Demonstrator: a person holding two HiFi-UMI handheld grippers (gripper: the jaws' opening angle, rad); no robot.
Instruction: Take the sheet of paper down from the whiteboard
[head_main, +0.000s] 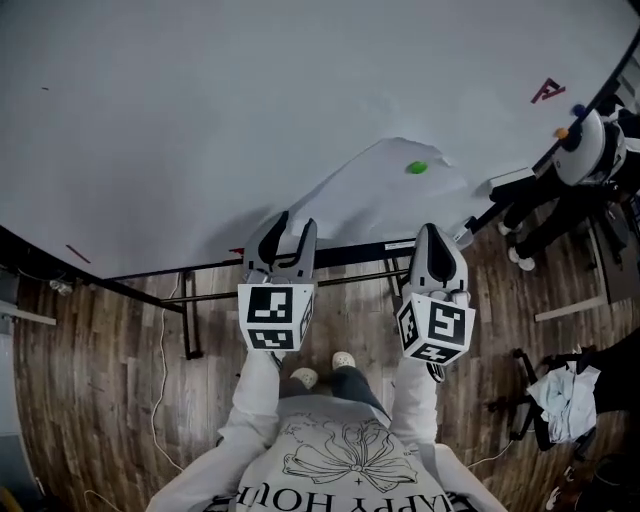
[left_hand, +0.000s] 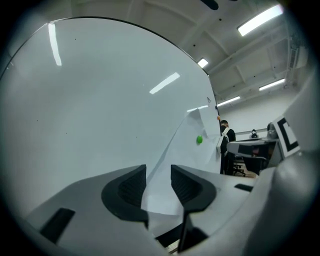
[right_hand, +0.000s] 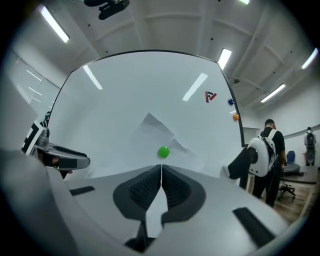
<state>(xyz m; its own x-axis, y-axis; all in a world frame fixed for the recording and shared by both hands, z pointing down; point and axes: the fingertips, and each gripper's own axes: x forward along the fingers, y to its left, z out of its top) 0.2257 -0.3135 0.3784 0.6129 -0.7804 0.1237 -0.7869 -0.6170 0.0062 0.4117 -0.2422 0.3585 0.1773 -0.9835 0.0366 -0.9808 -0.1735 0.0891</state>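
A white sheet of paper (head_main: 385, 195) hangs crumpled on the whiteboard (head_main: 200, 100), with a green magnet (head_main: 416, 167) on its upper part. My left gripper (head_main: 291, 224) is at the sheet's lower left edge. In the left gripper view its jaws (left_hand: 159, 182) stand apart with the paper (left_hand: 187, 150) running loosely between them, and the pads do not press on it. My right gripper (head_main: 437, 235) is at the sheet's lower right. In the right gripper view it (right_hand: 161, 172) is shut on the paper's edge, just below the green magnet (right_hand: 163, 152).
A red mark (head_main: 547, 91) and blue (head_main: 577, 110) and orange (head_main: 561, 132) magnets sit at the board's right end. A person with a white backpack (right_hand: 267, 150) stands to the right. The board's stand legs (head_main: 190, 320) rest on the wooden floor, and a chair with cloth (head_main: 565, 390) stands at the right.
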